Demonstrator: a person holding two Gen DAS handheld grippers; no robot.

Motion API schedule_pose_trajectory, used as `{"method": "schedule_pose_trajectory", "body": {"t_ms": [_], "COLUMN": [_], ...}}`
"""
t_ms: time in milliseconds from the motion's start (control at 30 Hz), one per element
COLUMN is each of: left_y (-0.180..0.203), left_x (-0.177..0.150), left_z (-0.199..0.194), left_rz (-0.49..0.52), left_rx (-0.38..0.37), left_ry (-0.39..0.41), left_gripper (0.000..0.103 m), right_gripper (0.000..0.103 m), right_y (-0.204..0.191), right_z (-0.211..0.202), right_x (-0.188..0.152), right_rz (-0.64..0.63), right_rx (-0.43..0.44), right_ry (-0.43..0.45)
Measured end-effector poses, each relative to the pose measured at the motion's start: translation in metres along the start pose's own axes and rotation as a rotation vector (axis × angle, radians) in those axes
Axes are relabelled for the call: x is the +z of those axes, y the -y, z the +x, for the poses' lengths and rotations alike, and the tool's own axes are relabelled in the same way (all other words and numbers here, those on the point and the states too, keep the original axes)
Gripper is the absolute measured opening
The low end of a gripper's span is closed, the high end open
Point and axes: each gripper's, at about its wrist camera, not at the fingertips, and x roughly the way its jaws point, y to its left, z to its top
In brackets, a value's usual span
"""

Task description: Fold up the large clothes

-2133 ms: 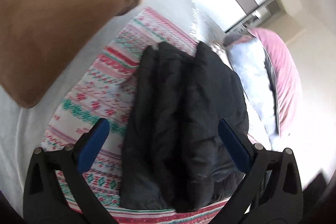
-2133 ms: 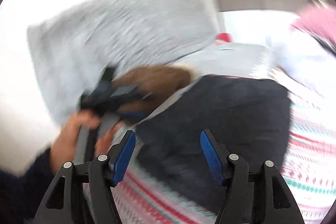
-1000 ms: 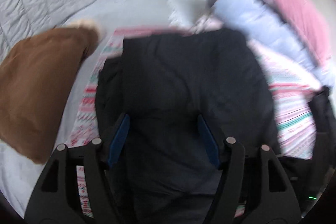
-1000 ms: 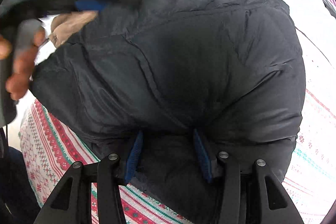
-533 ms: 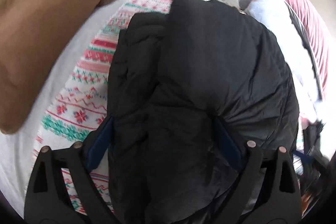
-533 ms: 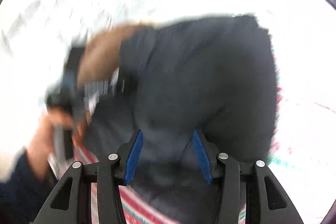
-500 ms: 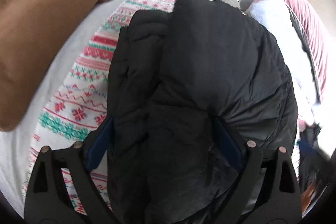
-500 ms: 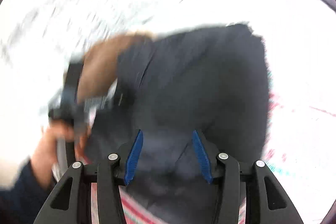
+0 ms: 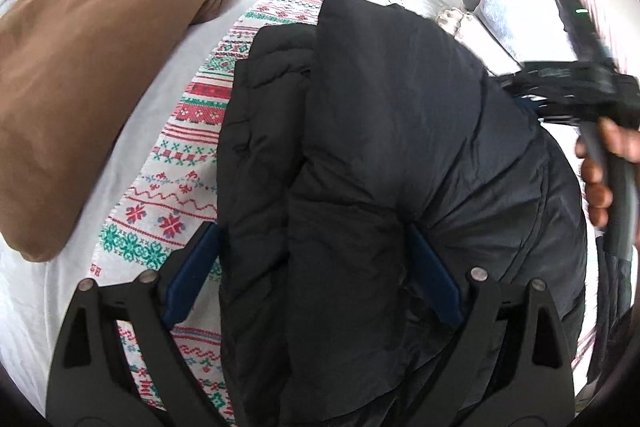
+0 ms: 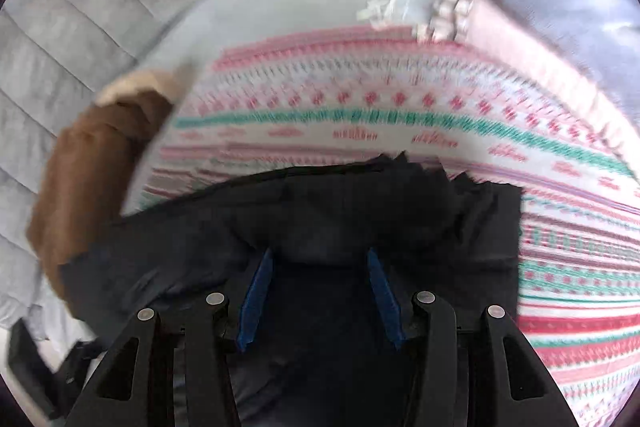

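I have the black puffer jacket (image 9: 384,155) bunched on the patterned blanket (image 9: 188,131). My left gripper (image 9: 312,267) has its fingers clamped on a thick fold at the jacket's near edge. My right gripper (image 10: 320,291) has its fingers pressed in on the jacket's dark fabric too. A brown coat (image 9: 88,67) lies left of the jacket, on the white bed (image 9: 168,67) beside the blanket.

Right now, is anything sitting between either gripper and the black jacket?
Nothing visible. The black jacket already bunches between the blue pads of the left gripper, and its fabric fills the gap of the right gripper too. The brown coat lies off to the side on the bed.
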Motion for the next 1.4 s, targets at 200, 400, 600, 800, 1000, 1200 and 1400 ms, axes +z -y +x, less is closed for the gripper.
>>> {"method": "schedule_pose_trajectory", "body": {"t_ms": [200, 400, 600, 800, 1000, 1200, 1400], "left_y": [-0.002, -0.005, -0.016, -0.017, -0.042, -0.063, -0.074], "left_x": [0.004, 0.004, 0.004, 0.004, 0.002, 0.012, 0.008], "left_z": [0.003, 0.004, 0.006, 0.003, 0.001, -0.013, -0.006], "left_rz": [-0.009, -0.008, -0.051, -0.075, -0.229, -0.305, -0.317], "left_rx": [-0.016, -0.003, -0.048, -0.061, -0.112, -0.071, -0.018], "left_ry": [-0.011, -0.027, -0.063, -0.069, -0.072, -0.008, -0.021], "left_gripper": [0.094, 0.094, 0.094, 0.094, 0.094, 0.093, 0.093], "right_gripper": [0.050, 0.050, 0.050, 0.050, 0.051, 0.051, 0.051], "right_y": [0.000, -0.019, -0.046, -0.142, -0.166, -0.170, -0.161], "right_z": [0.040, 0.043, -0.005, -0.042, 0.039, 0.079, 0.079], "right_x": [-0.014, -0.013, -0.019, -0.032, -0.030, -0.030, -0.030], "right_rz": [-0.046, -0.099, -0.142, -0.380, -0.410, -0.420, -0.367], "right_rx": [-0.025, -0.120, -0.086, 0.129, 0.032, -0.009, 0.033], "right_ry": [-0.033, -0.022, 0.076, 0.103, -0.046, -0.082, -0.056]}}
